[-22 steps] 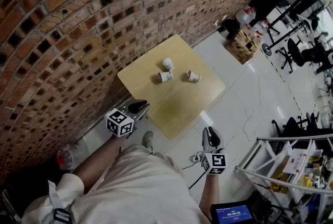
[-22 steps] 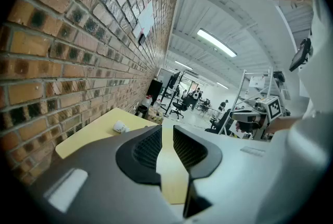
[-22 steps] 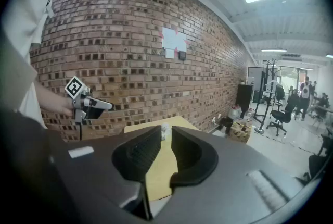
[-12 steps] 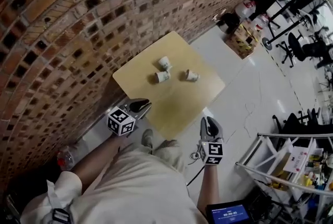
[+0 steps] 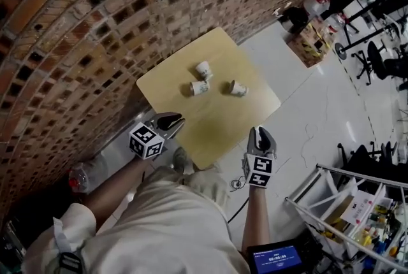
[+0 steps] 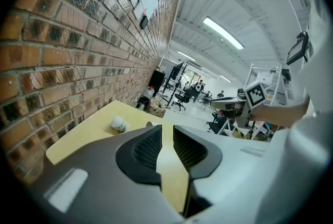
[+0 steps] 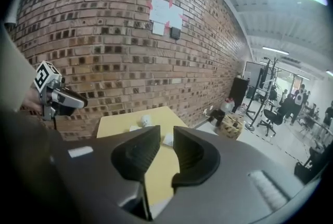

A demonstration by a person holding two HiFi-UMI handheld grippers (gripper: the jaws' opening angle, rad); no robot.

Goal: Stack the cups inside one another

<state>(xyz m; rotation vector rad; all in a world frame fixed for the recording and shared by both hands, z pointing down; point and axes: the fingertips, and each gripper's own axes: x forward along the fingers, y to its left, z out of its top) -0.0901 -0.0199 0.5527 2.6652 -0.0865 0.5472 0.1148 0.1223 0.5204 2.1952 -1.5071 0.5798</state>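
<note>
Cups (image 5: 199,88) lie tipped in the middle of the worktop (image 5: 217,129), so your left hand-held gripper (image 5: 173,120) and right hand-held gripper (image 5: 260,136), both empty, jaws barely parted, could knock one rolling.

- Brick wall (image 5: 76,43): fills the head view from 8 to 12 o'clock. White papers (image 7: 165,13) are pinned on it in the right gripper view.
- Bench (image 5: 220,123): square, yellow, at centre, with its 10 o'clock edge near the wall.
- Floor (image 5: 319,113): white and glossy, from 1 to 5 o'clock.
- Bottle (image 5: 80,178): on the floor by the wall, at 8 o'clock.
- Water jug (image 5: 317,5) and patterned box (image 5: 315,44): at 1 o'clock, near the wall.
- Office chairs (image 5: 386,65): at 2 o'clock.
- Thin cable (image 5: 310,137): on the floor at 3 o'clock.
- White rack (image 5: 357,202): at 4 o'clock, holding small items.
- Lit screen (image 5: 277,261): at 5 o'clock, at the bottom edge.
- Ceiling strip light (image 6: 225,33): overhead in the left gripper view.
</note>
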